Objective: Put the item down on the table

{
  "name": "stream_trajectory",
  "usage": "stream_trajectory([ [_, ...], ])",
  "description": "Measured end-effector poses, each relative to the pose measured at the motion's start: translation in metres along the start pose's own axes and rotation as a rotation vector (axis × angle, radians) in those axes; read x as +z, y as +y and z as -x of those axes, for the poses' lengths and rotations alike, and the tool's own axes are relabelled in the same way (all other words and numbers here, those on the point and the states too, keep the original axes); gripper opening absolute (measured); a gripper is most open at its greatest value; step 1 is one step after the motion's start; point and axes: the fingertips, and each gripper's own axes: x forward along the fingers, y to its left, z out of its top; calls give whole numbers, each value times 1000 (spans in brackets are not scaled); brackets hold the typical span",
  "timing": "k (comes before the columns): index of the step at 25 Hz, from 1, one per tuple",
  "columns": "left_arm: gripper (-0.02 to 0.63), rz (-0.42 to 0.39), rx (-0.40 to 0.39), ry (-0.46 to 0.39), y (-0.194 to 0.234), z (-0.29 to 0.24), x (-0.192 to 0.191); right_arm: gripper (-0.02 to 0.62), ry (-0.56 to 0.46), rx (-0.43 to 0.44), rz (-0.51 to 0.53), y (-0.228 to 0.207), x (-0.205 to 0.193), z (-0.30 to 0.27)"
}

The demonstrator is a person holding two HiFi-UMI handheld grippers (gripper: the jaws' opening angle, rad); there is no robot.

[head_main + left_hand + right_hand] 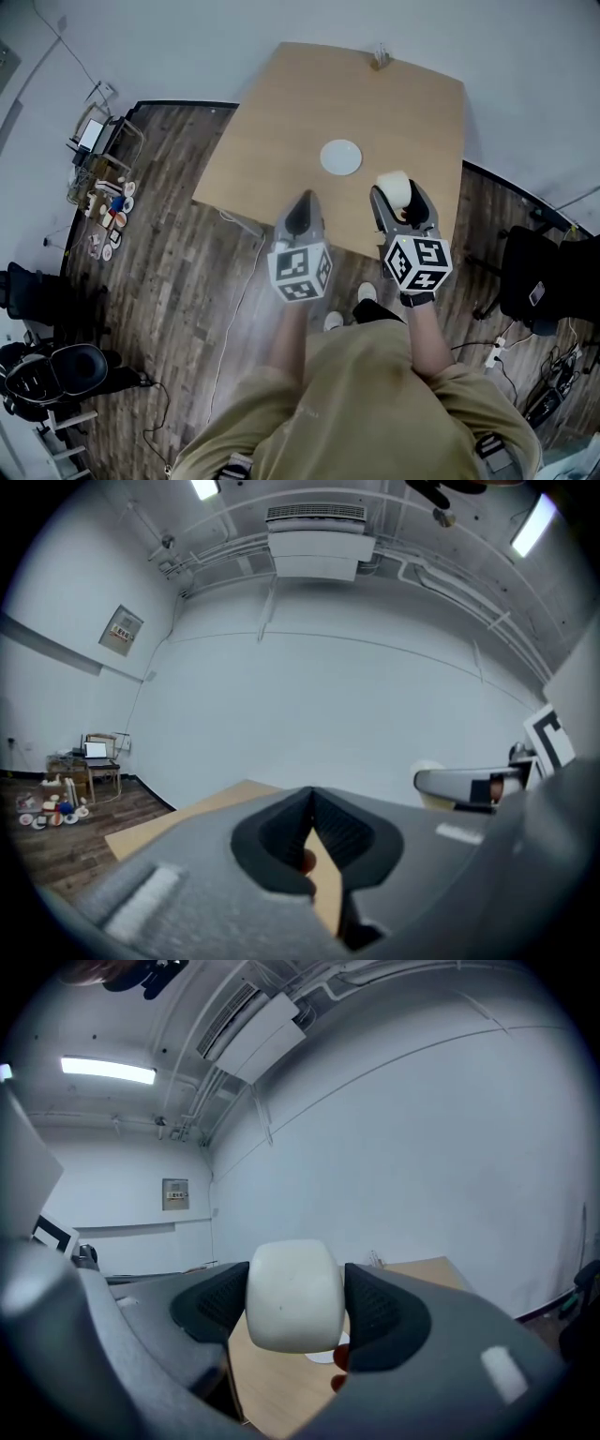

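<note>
Beige shirt (356,403) lowest in head view, both forearms stretched ahead. Left gripper (302,211) with tip at near edge of table (281,112), marker cube (300,270) behind it. Left gripper view: left gripper (312,799) pinched to a point, jaws together, nothing between, bare tabletop past them. Right gripper (400,192) over near-right part of table, clamped on white item (394,183). Right gripper view: right gripper (292,1283) spread wide around rounded white item (292,1312), dark pads (380,1312) pressed on either side. Tabletop visible below white item, so held clear of surface, not set down. White plate (340,157) mid-table, just up-left of white item in head view, apart from it; sliver of same plate (323,1356) under white item in right gripper view. Small object (380,58) at far table edge, too small to identify. Wood floor (178,272) left of table, clutter (108,206) near left wall, black chair (66,370) lower left. From left gripper view, right gripper (469,785) off to right, roughly level, pale edge of white item (429,769) at its tip.
</note>
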Motion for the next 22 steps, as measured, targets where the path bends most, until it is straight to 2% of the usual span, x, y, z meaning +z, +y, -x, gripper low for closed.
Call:
stream_trajectory([
  [7,3,-54,47,-68,-33,-64,21,322,-34,75,-10,-52,27,-43],
  [10,2,-64,50,-83,-47,-80,16,322,-29,93,-9,-72,26,-56],
  [16,3,-71,69,-20,-49,-110,-12,322,35,125,-18,-93,4,-81],
  [22,2,-48,27,0,-43,-157,-18,322,54,124,-23,-106,1,-118],
])
